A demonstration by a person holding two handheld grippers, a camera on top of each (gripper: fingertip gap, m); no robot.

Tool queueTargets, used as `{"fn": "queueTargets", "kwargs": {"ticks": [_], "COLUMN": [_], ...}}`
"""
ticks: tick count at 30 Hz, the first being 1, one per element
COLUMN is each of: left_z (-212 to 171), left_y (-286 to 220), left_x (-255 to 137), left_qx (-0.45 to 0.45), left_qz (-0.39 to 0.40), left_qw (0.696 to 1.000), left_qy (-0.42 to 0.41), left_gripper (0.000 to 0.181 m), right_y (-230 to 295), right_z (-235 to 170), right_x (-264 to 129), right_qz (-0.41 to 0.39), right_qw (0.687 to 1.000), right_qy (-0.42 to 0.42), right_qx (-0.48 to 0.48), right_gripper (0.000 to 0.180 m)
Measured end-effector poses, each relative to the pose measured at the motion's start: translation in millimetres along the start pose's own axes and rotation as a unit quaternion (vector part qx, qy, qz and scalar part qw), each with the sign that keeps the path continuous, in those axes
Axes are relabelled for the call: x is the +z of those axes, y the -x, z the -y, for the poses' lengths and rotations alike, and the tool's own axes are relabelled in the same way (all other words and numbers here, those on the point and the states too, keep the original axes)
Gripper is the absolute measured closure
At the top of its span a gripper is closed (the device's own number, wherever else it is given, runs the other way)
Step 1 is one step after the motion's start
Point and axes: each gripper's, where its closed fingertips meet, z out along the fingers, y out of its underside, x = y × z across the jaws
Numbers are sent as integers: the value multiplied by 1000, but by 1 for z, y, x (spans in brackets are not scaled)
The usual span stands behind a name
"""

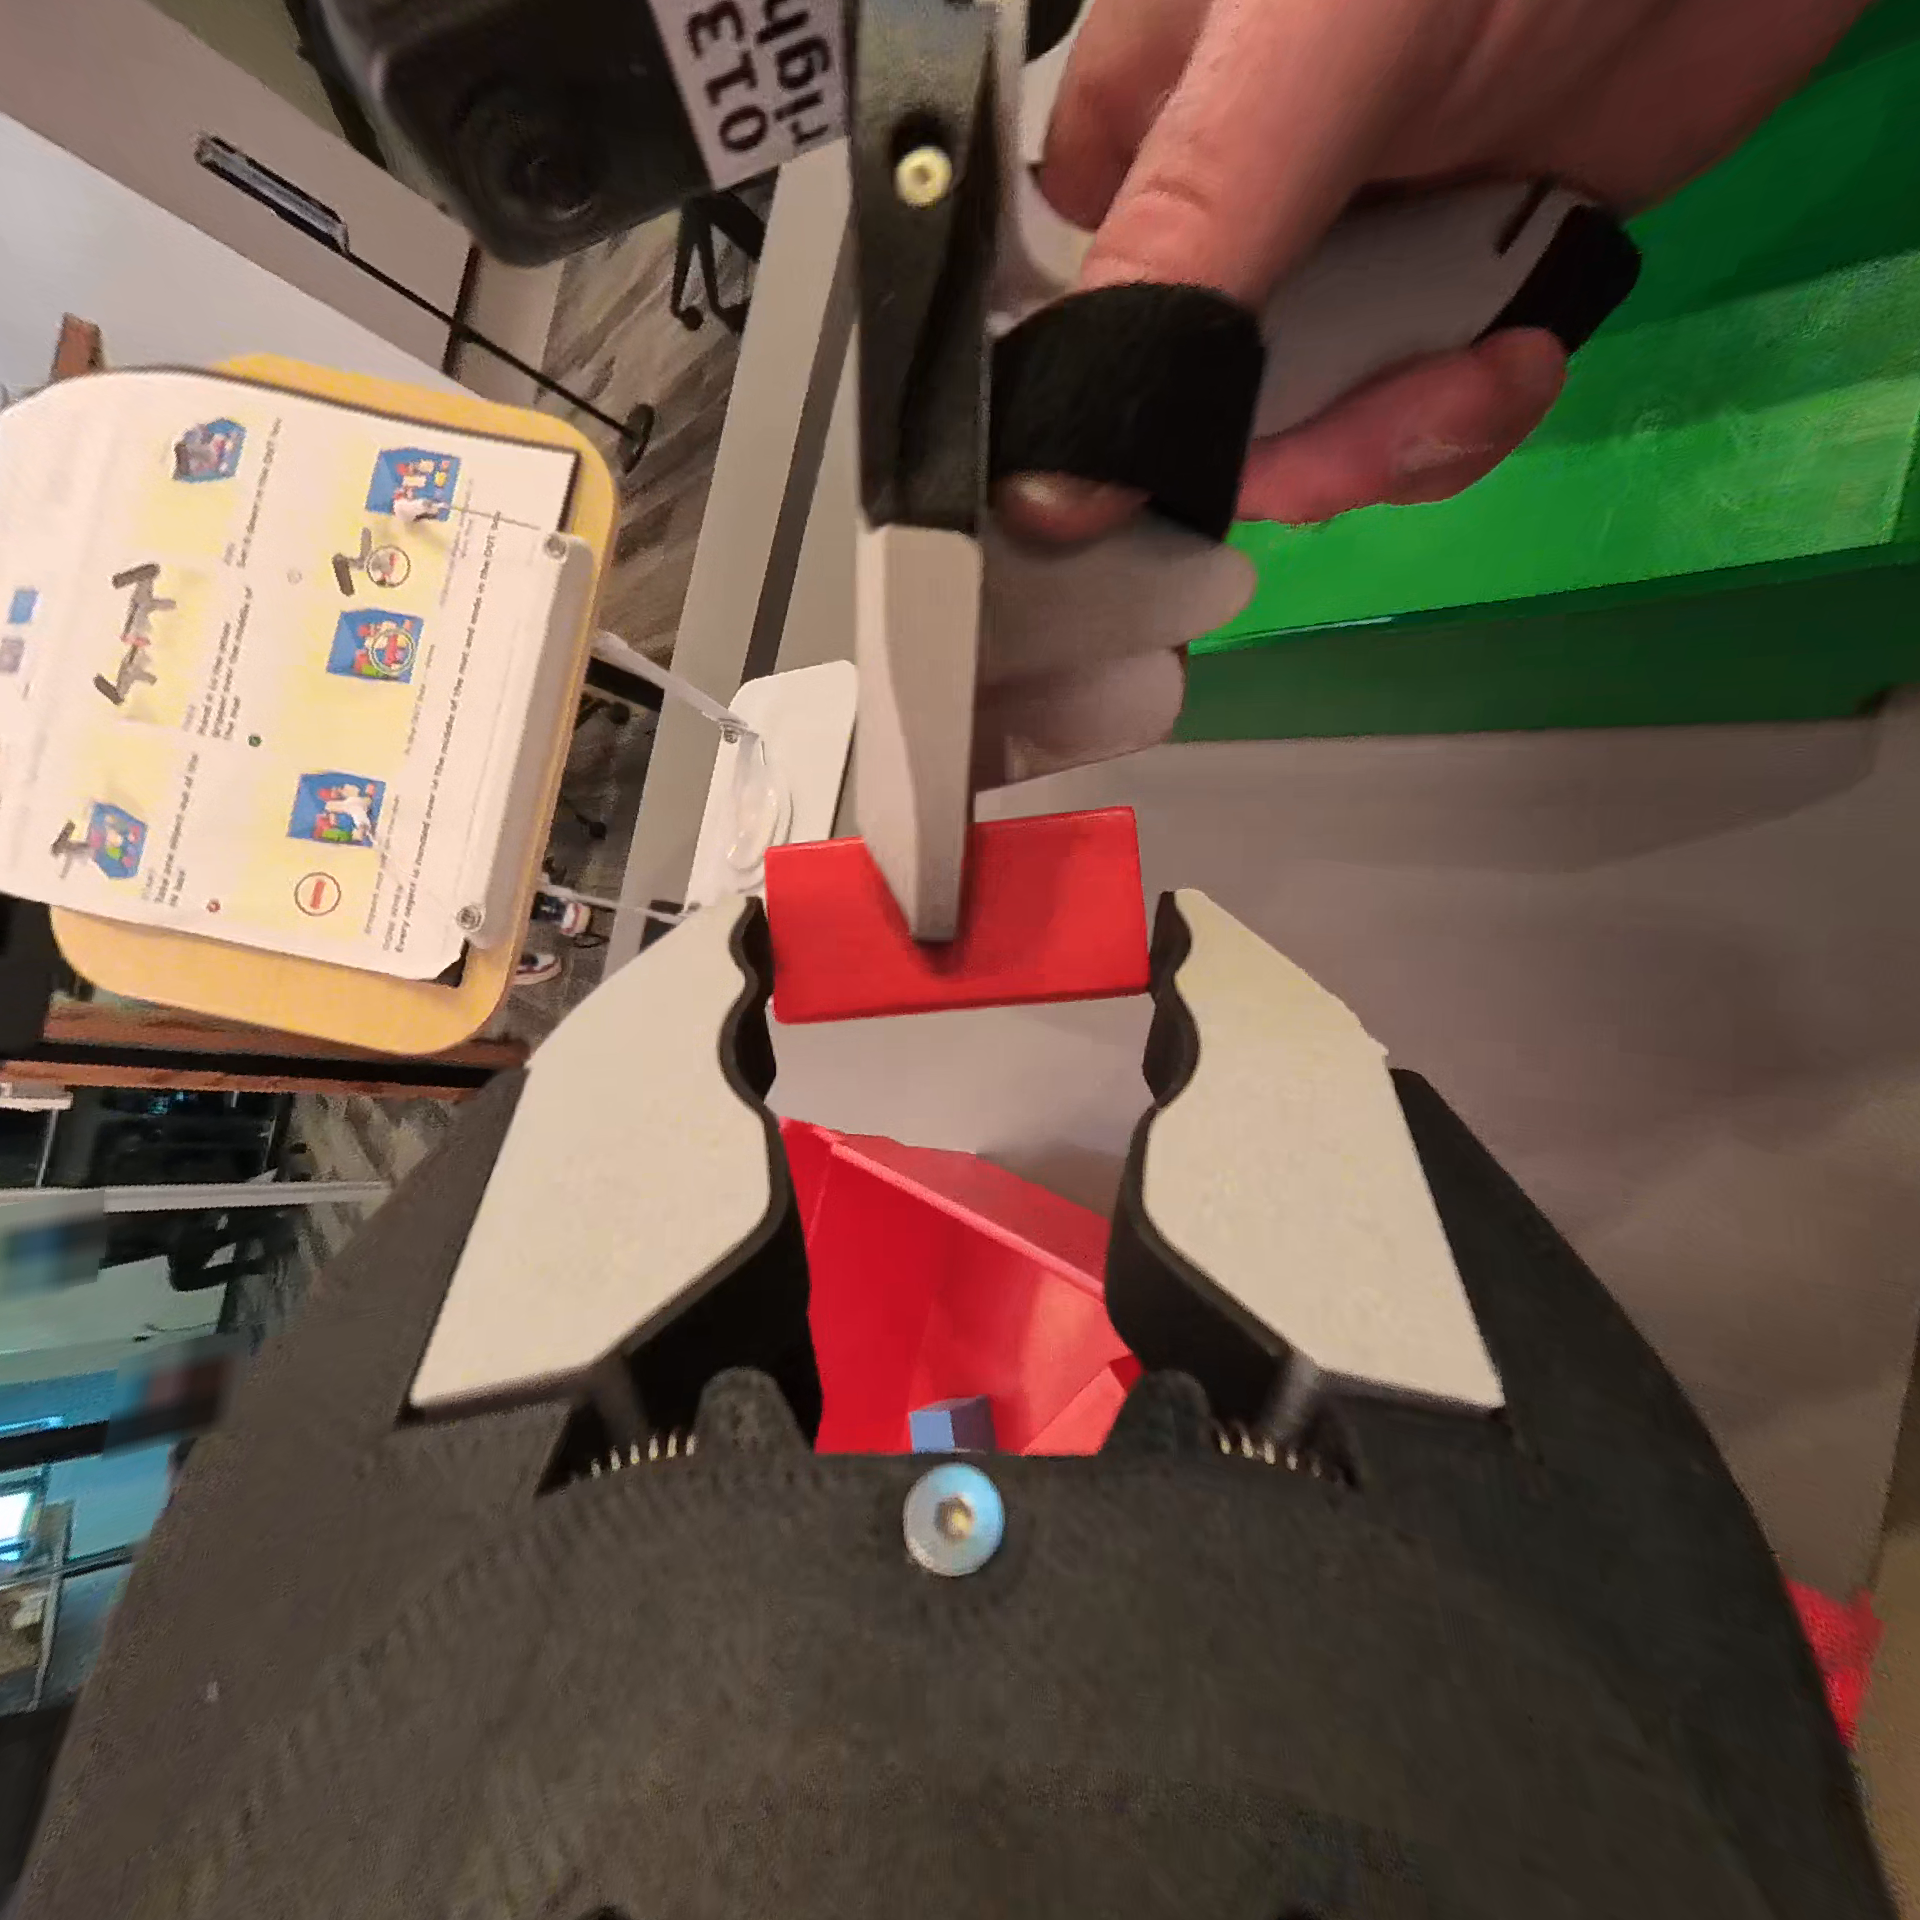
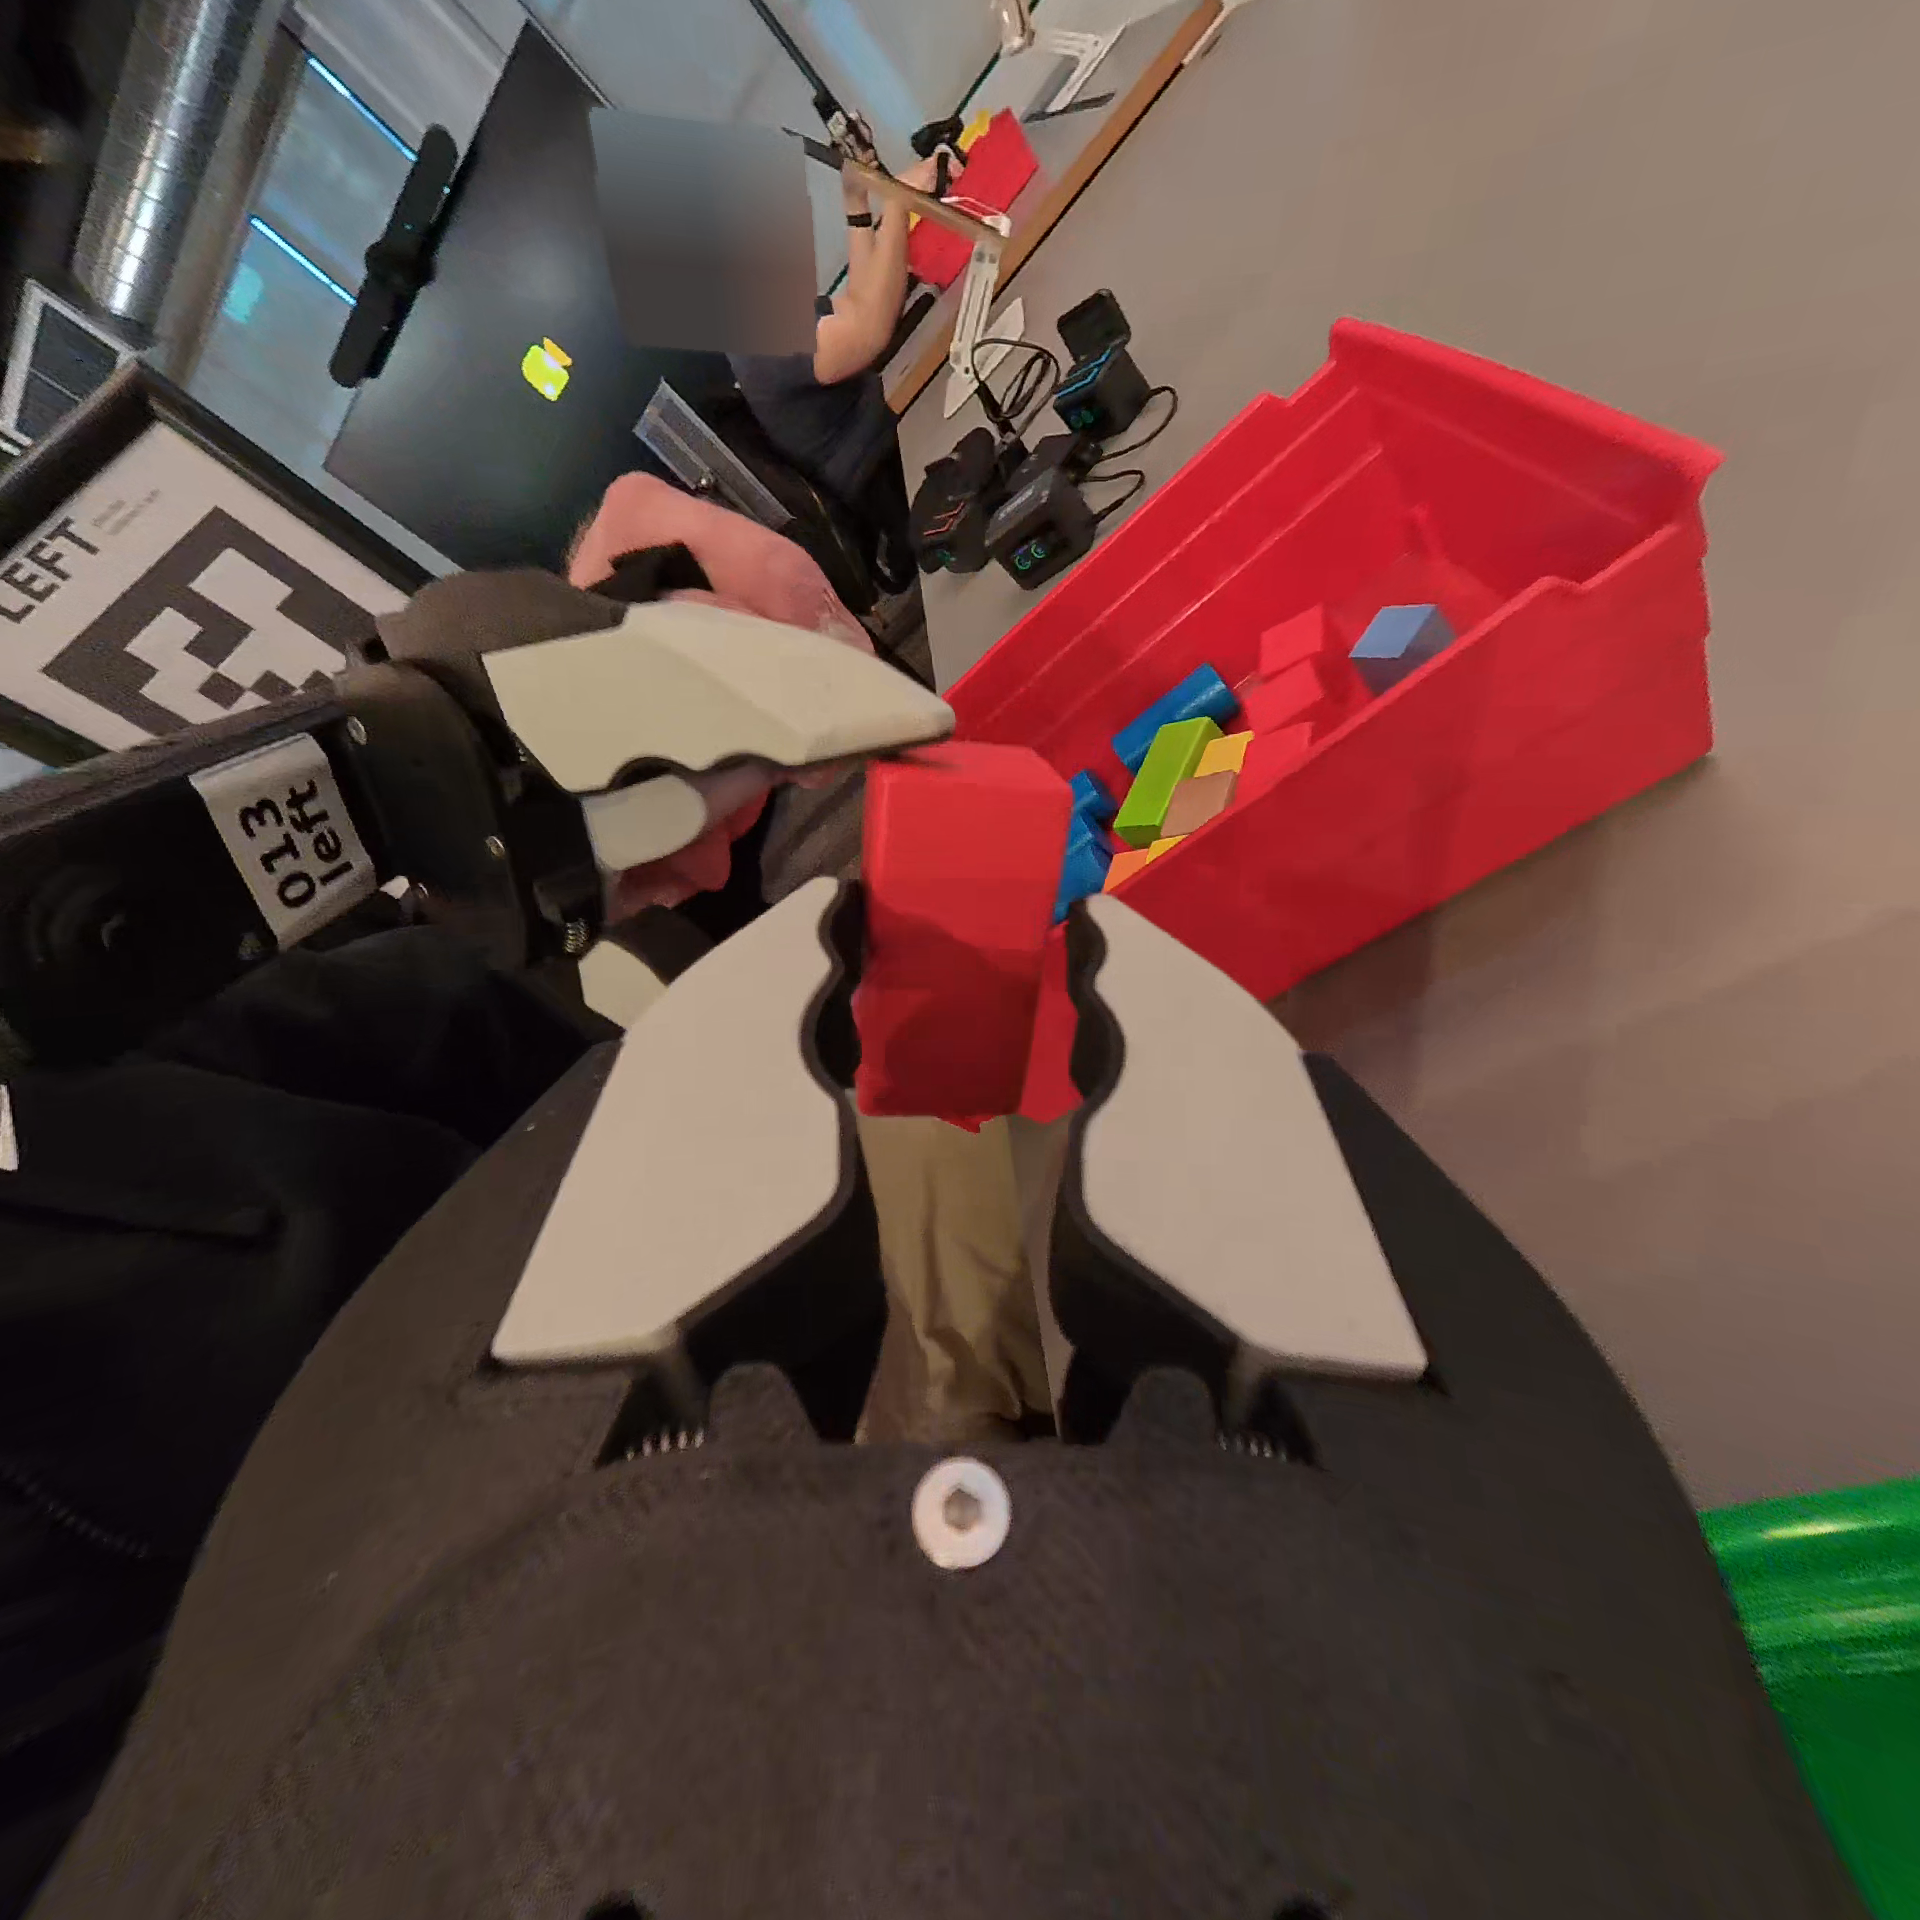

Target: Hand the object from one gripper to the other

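Note:
A red block (image 1: 1060, 914) hangs in the air over the grey table. My right gripper (image 2: 961, 935) is shut on it across its flat faces, the block (image 2: 966, 862) sticking out past the fingertips. In the left wrist view the right gripper (image 1: 930, 920) comes down from above, held by a hand. My left gripper (image 1: 961, 925) is open wide, its two fingertips flanking the block's short ends, very close or just touching. In the right wrist view the left gripper's upper finger (image 2: 727, 696) reaches the block's top edge from the left.
A red bin (image 2: 1455, 831) with several coloured blocks lies on the grey table (image 2: 1558, 1143), below the grippers (image 1: 935, 1299). A green surface (image 1: 1558, 468) is at the right. An instruction sheet on a stand (image 1: 260, 675) is at the left. Chargers and cables (image 2: 1018, 499) sit behind the bin.

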Motion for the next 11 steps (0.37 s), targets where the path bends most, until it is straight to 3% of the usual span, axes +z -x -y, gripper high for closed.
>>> {"fn": "queueTargets", "kwargs": {"ticks": [1, 7, 11], "left_z": [1, 3, -4], "left_y": [-3, -1, 9], "left_x": [1, 4, -5], "left_qx": [2, 10, 6], "left_qz": [-3, 13, 24], "left_qw": [1000, 1000, 999], "left_qy": [4, 6, 33], "left_gripper": [111, 111, 110], "right_y": [0, 0, -13], "right_z": [0, 2, 14], "right_x": [-1, -7, -35], "right_qz": [-4, -30, -110], "right_qw": [1000, 999, 991], "right_qy": [1, 15, 26], "right_qx": [-2, -23, -65], "right_gripper": [146, 147, 147]}}
